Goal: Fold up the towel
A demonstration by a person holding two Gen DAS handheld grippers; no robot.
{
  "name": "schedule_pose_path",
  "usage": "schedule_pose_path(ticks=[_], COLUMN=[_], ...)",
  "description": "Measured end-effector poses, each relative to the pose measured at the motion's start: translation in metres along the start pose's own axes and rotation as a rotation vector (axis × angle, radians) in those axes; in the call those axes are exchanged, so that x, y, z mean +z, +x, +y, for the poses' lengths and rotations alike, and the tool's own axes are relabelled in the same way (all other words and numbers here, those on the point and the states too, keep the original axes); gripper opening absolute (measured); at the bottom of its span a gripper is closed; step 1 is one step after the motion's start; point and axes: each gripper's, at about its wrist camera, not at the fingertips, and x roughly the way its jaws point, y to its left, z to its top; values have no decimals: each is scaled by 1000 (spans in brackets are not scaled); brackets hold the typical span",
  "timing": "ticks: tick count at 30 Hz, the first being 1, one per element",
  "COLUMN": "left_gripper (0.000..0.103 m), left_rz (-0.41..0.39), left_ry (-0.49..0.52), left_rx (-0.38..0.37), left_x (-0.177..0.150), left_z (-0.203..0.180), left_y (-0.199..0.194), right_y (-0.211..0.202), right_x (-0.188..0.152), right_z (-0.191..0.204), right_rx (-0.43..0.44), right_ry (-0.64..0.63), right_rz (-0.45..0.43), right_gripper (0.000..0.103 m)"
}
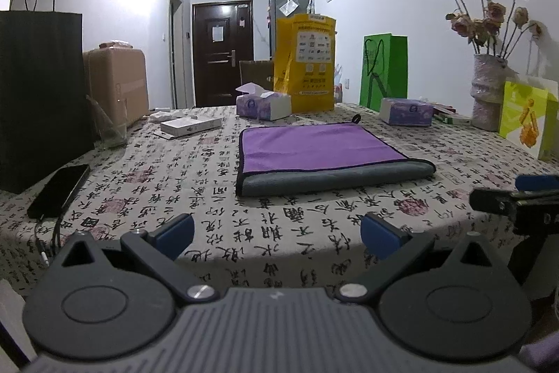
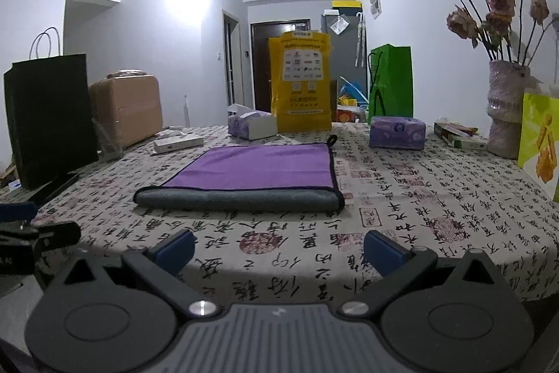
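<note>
A purple towel [image 1: 321, 147] with a grey underside lies folded on the patterned tablecloth [image 1: 209, 198], its grey fold edge facing me. It also shows in the right wrist view [image 2: 251, 170]. My left gripper [image 1: 277, 233] is open and empty at the table's near edge, well short of the towel. My right gripper [image 2: 279, 249] is open and empty, also at the near edge. The right gripper shows at the right border of the left wrist view [image 1: 517, 198]. The left gripper shows at the left border of the right wrist view [image 2: 31, 233].
A black paper bag [image 1: 38, 93] and a phone [image 1: 59, 189] are at the left. Tissue boxes [image 1: 263, 103] [image 1: 407, 110], a yellow bag [image 1: 305, 65], a green bag [image 1: 384, 72] and a flower vase [image 1: 487, 90] stand behind the towel.
</note>
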Motion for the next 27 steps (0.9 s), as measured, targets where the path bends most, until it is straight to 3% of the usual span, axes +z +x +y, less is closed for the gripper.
schedule_pose_path(ticks=[8, 18, 21, 23, 25, 27], left_gripper=[103, 103, 91, 79, 67, 65], left_rz=[46, 80, 97, 131, 163, 171], left_ry=[-34, -29, -4, 6, 10, 2], left_rx=[-10, -59, -64, -88, -117, -121], left_x=[8, 33, 40, 42, 43, 43], left_z=[7, 21, 27, 31, 35, 37], left_y=[38, 104, 130, 148, 165, 174], right_y=[27, 73, 93, 107, 122, 137], right_x=[-6, 15, 27, 35, 43, 50], right_z=[-22, -43, -55, -58, -60, -62], right_rx=[7, 48, 77, 86, 91, 98], right_ry=[87, 10, 9, -20, -64, -90], right_rz=[-16, 17, 33, 40, 45, 55], right_gripper=[103, 102, 91, 76, 70, 64])
